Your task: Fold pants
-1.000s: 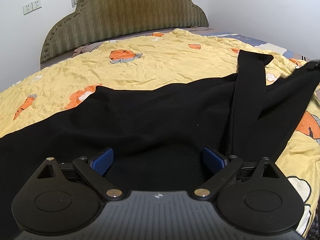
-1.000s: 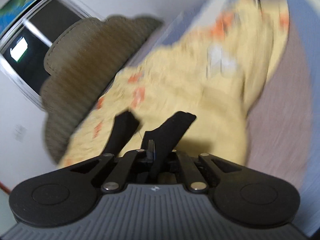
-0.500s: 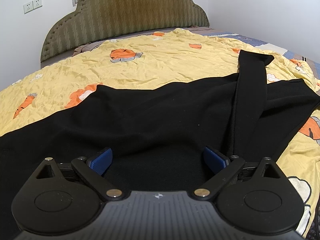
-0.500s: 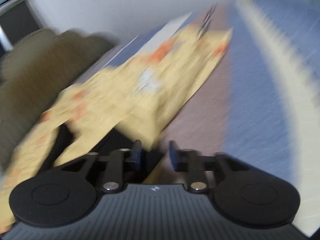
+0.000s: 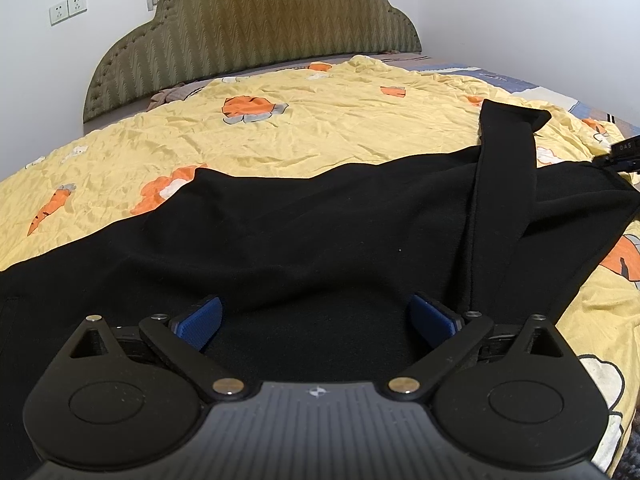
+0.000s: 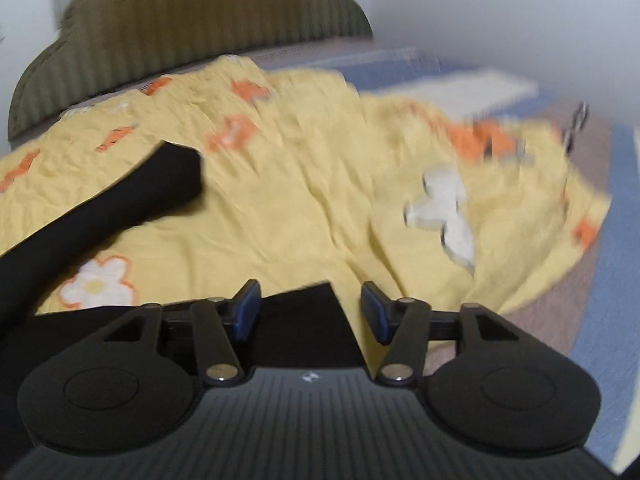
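Black pants (image 5: 320, 240) lie spread on the yellow carrot-print bedsheet (image 5: 320, 128), on the near part of the bed. In the left wrist view the long axis runs roughly left-right across the frame: the wide body fills the near left and centre, the legs run off to the right. One narrow leg (image 5: 504, 168) is doubled back over the rest and points away toward the far right, its end lying on the sheet short of the green padded headboard (image 5: 256, 36). The other leg end reaches the right edge of that view, where part of a black device shows; contact there can't be told.

Left gripper (image 5: 316, 320): jaws spread wide, blue pads (image 5: 200, 322) well apart, black fabric lying between and below them, nothing pinched.

Right gripper (image 6: 308, 312): picture is motion-blurred. Jaws partly apart and have just been opening. A corner of the pants (image 6: 304, 312) sits between the pads, close against the left pad (image 6: 246, 312), with a clear gap to the right one. No grip on it. In this view the folded-back leg (image 6: 132, 200) runs from lower left up toward the centre, its blunt end on the bedsheet (image 6: 320, 184). Headboard (image 6: 180, 28) is behind it. Past the sheet's right edge, a blue and brown striped cover (image 6: 600, 280).
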Demonstrator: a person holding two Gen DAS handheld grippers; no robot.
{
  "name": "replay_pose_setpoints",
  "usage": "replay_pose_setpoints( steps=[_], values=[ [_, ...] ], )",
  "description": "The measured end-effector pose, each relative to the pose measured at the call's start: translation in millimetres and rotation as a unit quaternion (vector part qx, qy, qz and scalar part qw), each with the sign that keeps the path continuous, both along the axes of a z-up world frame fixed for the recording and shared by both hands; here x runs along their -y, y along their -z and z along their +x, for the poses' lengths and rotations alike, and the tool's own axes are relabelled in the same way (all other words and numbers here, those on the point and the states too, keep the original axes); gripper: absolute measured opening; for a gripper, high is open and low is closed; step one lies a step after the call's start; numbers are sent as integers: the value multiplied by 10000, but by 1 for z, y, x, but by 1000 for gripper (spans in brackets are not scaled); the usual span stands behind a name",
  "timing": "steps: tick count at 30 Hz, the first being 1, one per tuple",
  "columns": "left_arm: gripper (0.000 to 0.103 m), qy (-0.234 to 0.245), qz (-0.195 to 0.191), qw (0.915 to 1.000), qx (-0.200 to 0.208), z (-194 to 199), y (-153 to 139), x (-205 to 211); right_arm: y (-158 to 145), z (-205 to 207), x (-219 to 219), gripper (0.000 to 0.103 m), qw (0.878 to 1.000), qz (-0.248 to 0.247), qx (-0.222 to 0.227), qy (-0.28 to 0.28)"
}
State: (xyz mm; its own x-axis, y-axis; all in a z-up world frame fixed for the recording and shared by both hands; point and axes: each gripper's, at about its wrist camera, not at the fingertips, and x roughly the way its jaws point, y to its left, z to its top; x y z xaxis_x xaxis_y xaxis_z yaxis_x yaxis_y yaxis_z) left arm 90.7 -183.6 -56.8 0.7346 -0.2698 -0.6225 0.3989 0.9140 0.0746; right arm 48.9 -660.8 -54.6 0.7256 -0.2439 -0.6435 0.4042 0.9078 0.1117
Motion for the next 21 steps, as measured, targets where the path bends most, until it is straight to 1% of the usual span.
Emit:
replay_pose_setpoints(
  steps=[1, 2, 3, 4, 6, 9, 11, 12, 13, 14, 17, 18, 19, 20, 21],
  values=[
    [102, -1, 0, 10000, -3, 0, 0, 0, 3, -4, 7, 27, 9995, 256, 165, 48],
    [102, -5, 0, 10000, -2, 0, 0, 0, 4, -8, 6, 18, 9990, 374, 244, 24],
    [102, -4, -1, 10000, -2, 0, 0, 0, 4, -9, 5, 12, 9991, 349, 231, 18],
    [102, -5, -3, 10000, -3, 0, 0, 0, 4, -9, 2, 9, 9994, 277, 202, -54],
    [102, -4, 0, 10000, -2, 0, 0, 0, 0, -10, -1, 7, 9996, 112, 215, -167],
    [103, -5, 1, 10000, -2, 0, 0, 0, -16, -9, 2, 6, 9985, -1, 536, -87],
    [103, -2, -1, 10000, -2, 1, 0, 0, -26, -3, 1, 6, 9970, -205, 745, -54],
    [103, -2, 0, 10000, -2, 1, 0, 0, -28, 4, -1, 5, 9966, -302, 772, -35],
    [103, -2, 0, 10000, -2, 1, 0, 0, -28, 12, -2, 5, 9968, -342, 717, -23],
    [103, -1, -2, 10000, -2, 1, 0, 0, -23, 23, -3, 5, 9977, -424, 532, -12],
    [103, -1, -2, 10000, -3, 1, 0, 0, 2, 45, -13, 6, 9969, -733, -275, -74],
    [103, -1, -2, 10000, -3, 1, 0, 0, 7, 47, -19, 9, 9944, -939, -470, -125],
    [103, -2, -2, 10000, -4, 1, 0, 0, 8, 45, -26, 19, 9915, -1207, -487, -62],
    [103, -1, -2, 10000, -3, 1, 0, 0, 5, 41, -29, 24, 9897, -1365, -428, 86],
    [103, -1, -2, 10000, -3, 1, 0, 0, -1, 36, -30, 28, 9886, -1442, -317, 287]
  ],
)
